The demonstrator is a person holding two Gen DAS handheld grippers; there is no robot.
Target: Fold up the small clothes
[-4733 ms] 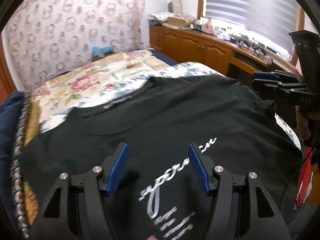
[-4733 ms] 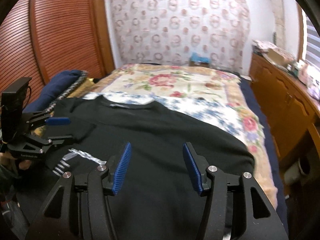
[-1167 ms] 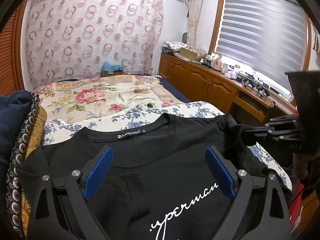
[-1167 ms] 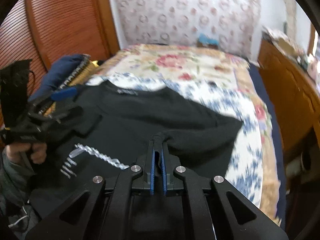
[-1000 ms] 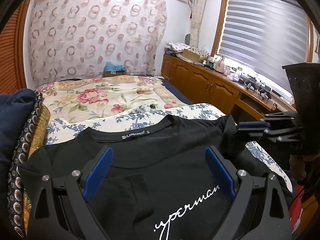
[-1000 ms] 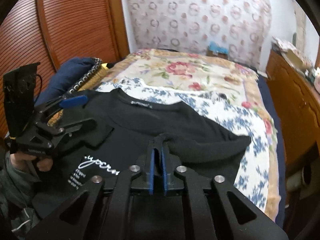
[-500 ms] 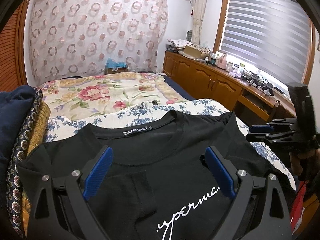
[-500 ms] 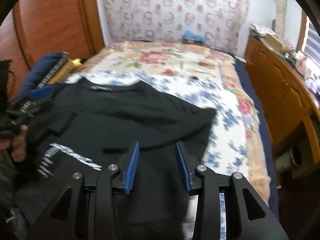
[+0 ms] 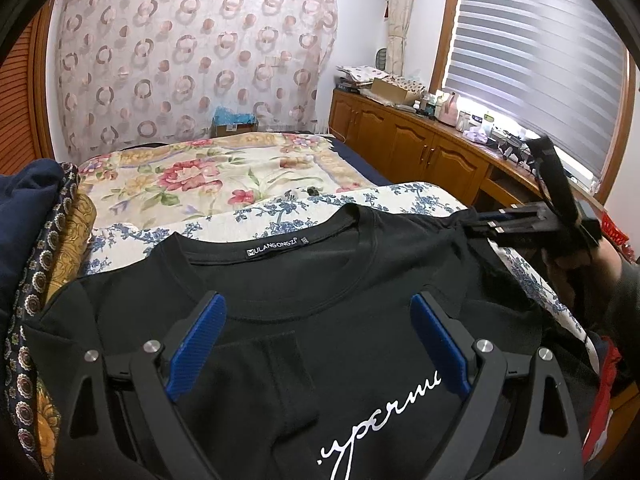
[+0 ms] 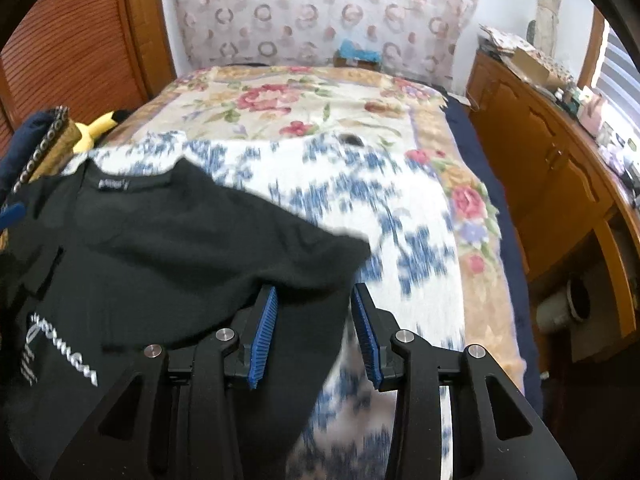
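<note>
A black T-shirt with white script lies face up on the bed, its neck label toward the far end. One sleeve is folded in over the chest. My left gripper hovers wide open above the chest, with nothing between its pads. In the right wrist view my right gripper stands partly open over the right edge of the black T-shirt; cloth lies below the gap, and the pads do not press on it. From the left wrist view the right gripper sits by the shirt's right shoulder.
The floral bedspread stretches beyond the shirt. A pile of dark blue and patterned fabric lies along the left side, with a yellow plush toy behind it. Wooden cabinets run along the right, below the window blinds.
My right gripper was shut on a fold of the shirt; it has opened, let the cloth go and moved right and down to the shirt's edge. The left gripper has stayed put.
</note>
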